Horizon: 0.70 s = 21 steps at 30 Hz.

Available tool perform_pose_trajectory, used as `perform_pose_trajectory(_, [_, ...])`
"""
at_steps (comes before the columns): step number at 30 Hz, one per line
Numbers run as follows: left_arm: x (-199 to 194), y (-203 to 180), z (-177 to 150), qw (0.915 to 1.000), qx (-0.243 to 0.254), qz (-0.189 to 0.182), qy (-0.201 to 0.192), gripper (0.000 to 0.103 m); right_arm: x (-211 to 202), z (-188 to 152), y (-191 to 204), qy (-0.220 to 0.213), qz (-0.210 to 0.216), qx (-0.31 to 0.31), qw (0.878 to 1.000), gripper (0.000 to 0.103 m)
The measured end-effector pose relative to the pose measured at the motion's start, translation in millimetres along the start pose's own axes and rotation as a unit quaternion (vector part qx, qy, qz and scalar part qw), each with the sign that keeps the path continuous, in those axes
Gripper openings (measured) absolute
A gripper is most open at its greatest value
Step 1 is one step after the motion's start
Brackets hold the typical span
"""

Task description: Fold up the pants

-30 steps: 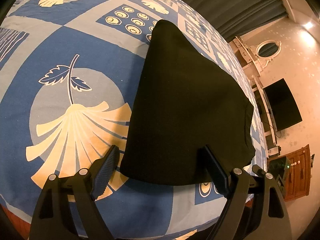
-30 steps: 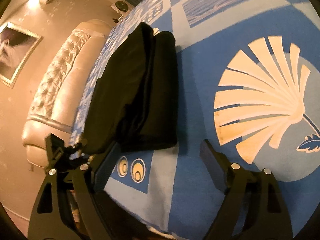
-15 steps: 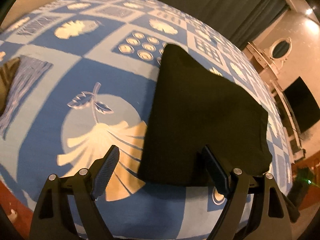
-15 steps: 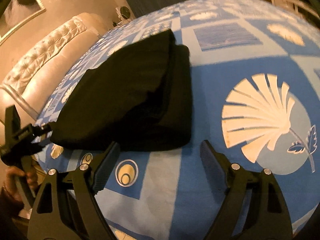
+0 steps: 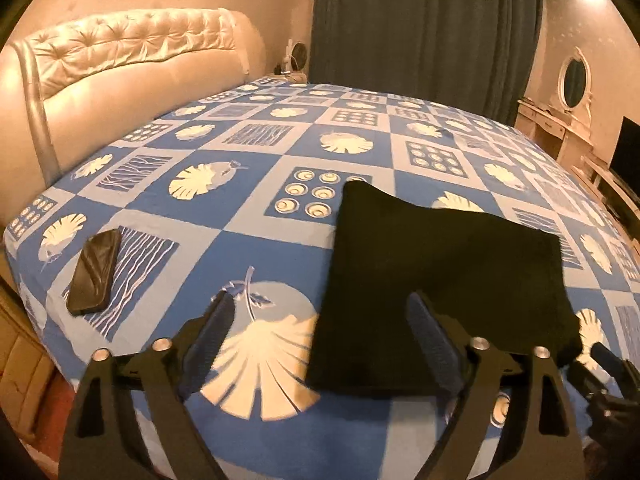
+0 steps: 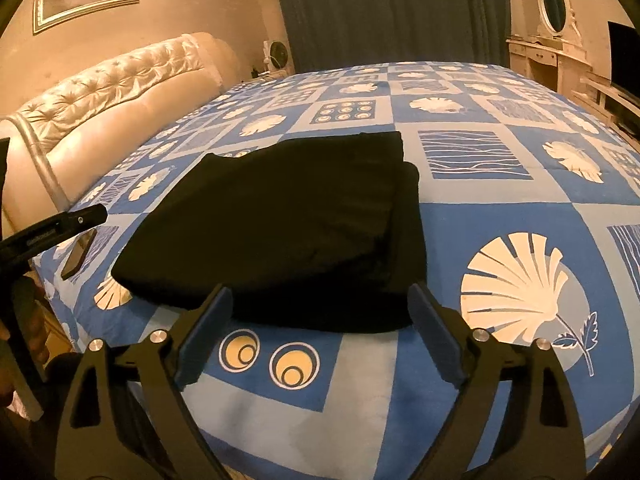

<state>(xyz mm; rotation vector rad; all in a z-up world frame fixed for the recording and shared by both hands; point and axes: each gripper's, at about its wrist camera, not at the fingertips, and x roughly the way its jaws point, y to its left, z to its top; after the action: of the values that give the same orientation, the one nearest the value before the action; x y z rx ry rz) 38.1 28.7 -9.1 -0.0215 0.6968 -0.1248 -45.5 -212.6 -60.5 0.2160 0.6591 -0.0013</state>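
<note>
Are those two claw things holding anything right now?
No. The left gripper and right gripper are both open and empty; the folded pants lie free on the bed.

Patterned blue bed (image 5: 248, 216) — folded black pants (image 5: 440, 280), dark phone (image 5: 94, 272).

faint lettering on the left gripper (image 6: 48, 234) arm is too blurred to read.

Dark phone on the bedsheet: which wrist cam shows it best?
Left wrist. The dark flat phone lies fully in view on the blue patterned bedsheet, left of the folded black pants. In the right wrist view only a sliver of the phone shows at the left edge, below the left gripper's finger.
</note>
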Motion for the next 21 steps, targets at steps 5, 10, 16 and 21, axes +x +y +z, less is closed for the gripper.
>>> perform_pose_trajectory(5, [-15,-7,-14,0.9999,0.010,-0.006,0.010,0.088,-4,-6,1,0.002,0.007,-0.006,1.000,0.089])
perform_pose_trajectory(10, [-18,-10,-27,0.9994,0.012,0.000,0.031,0.088,-8,-7,0,0.001,0.009,-0.001,1.000,0.089])
perform_pose_trajectory(16, [-19,-15,-37,0.9988,0.006,-0.008,0.048,0.088,-7,-7,-1,0.002,0.009,-0.001,1.000,0.090])
perform_pose_trajectory(21, [-20,-29,-41,0.9983,0.039,-0.009,0.042,0.088,-9,-7,-4,-0.002,0.006,0.001,1.000,0.090])
